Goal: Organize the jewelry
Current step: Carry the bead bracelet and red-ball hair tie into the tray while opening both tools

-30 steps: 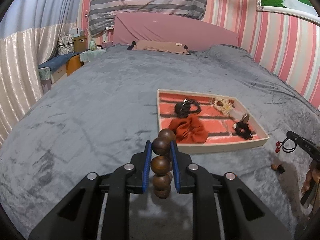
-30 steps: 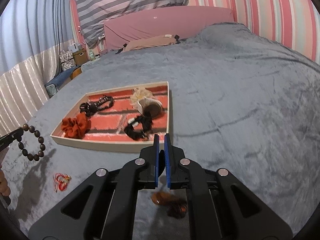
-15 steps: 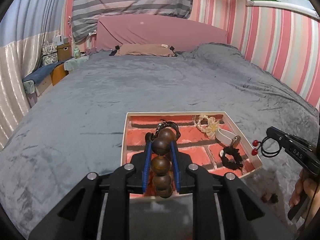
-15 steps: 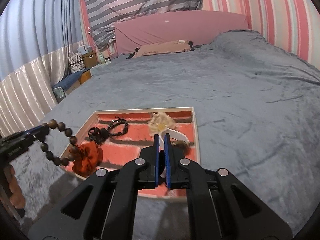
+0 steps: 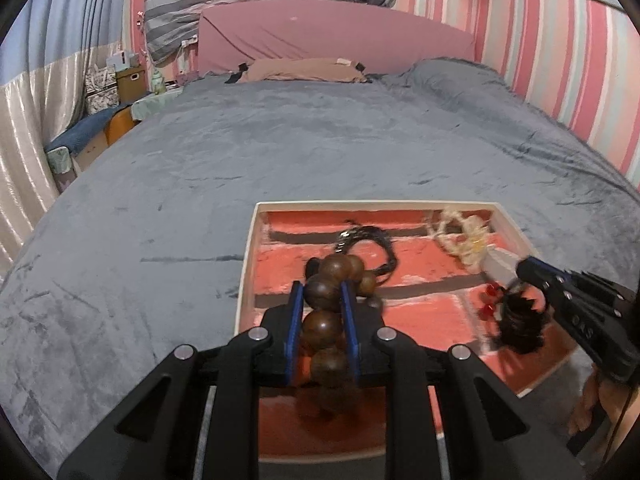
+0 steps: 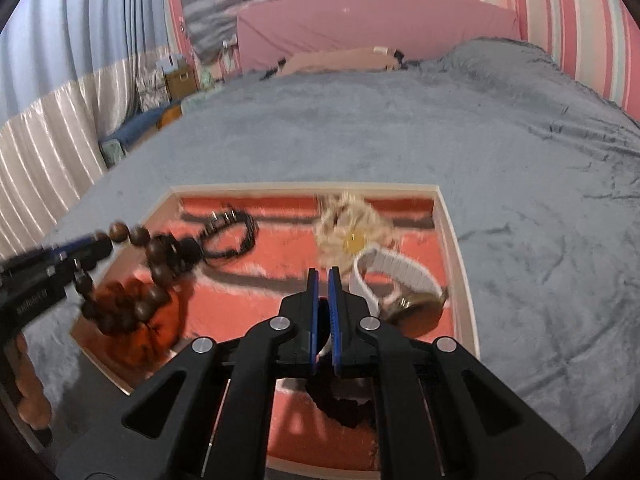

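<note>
My left gripper [image 5: 322, 292] is shut on a brown wooden bead bracelet [image 5: 325, 322] and holds it over the near left part of the tray [image 5: 246, 264]. From the right wrist view the bracelet [image 6: 144, 280] dangles above an orange scrunchie [image 6: 136, 320]. My right gripper [image 6: 323, 280] is shut on a thin hair tie with red beads [image 5: 490, 300] and hangs over the tray's right part, seen in the left wrist view [image 5: 524, 266]. The tray [image 6: 454, 240] has a red brick-pattern floor.
In the tray lie a black cord bracelet [image 6: 234, 232], a cream flower piece [image 6: 348, 228], a white-strap watch [image 6: 400, 280] and a black scrunchie [image 5: 520, 320]. The tray sits on a grey bedspread [image 5: 280, 152]. Pink headboard [image 5: 332, 36] far behind.
Both grippers have moved forward and down over the tray with their items. The bead bracelet now hangs over the orange scrunchie; the hair tie now hangs by the black scrunchie.
</note>
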Action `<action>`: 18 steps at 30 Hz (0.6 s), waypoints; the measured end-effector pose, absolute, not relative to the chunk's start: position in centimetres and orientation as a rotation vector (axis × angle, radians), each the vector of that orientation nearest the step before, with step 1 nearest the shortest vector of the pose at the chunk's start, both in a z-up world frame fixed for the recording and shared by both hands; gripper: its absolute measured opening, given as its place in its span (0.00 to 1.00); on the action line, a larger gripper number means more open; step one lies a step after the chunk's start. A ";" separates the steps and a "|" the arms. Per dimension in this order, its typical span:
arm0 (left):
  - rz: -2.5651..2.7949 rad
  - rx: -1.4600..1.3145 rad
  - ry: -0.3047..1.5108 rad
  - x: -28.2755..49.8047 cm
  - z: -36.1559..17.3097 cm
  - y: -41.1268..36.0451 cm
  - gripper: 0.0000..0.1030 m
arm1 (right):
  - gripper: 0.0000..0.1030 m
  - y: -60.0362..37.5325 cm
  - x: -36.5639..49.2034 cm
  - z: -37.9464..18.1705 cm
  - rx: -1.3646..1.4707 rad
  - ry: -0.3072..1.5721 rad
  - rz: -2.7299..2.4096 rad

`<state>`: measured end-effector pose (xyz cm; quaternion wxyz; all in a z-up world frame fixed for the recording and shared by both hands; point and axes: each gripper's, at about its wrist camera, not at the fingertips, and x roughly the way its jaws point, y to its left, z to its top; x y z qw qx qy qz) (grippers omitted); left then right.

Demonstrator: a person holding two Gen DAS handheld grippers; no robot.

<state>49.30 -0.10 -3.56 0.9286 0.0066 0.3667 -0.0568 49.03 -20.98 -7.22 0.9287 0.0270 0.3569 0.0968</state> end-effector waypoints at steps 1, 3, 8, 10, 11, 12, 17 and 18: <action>-0.106 0.011 0.759 49.6 -4.0 0.1 0.19 | 0.06 -21.0 49.1 -7.7 0.054 0.743 0.195; -0.090 0.007 0.773 49.9 -4.6 0.6 0.19 | 0.06 -20.9 49.2 -8.7 0.053 0.783 0.192; -0.066 0.026 0.794 50.0 -5.8 1.3 0.19 | 0.06 -21.0 49.7 -10.2 0.045 0.824 0.173; -0.062 0.026 0.806 50.1 -6.3 1.6 0.19 | 0.06 -20.9 49.8 -10.2 0.040 0.826 0.168; -0.060 0.022 0.811 50.1 -6.6 1.7 0.19 | 0.06 -20.8 49.8 -10.3 0.032 0.829 0.166; -0.058 0.019 0.814 50.0 -6.8 1.9 0.19 | 0.07 -20.7 49.8 -10.3 0.025 0.831 0.164; -0.041 0.029 0.824 49.4 -7.5 2.4 0.20 | 0.23 -20.5 49.5 -10.1 0.025 0.837 0.179; -0.044 0.026 0.826 49.3 -7.4 2.4 0.20 | 0.30 -20.4 49.2 -9.9 0.005 0.830 0.169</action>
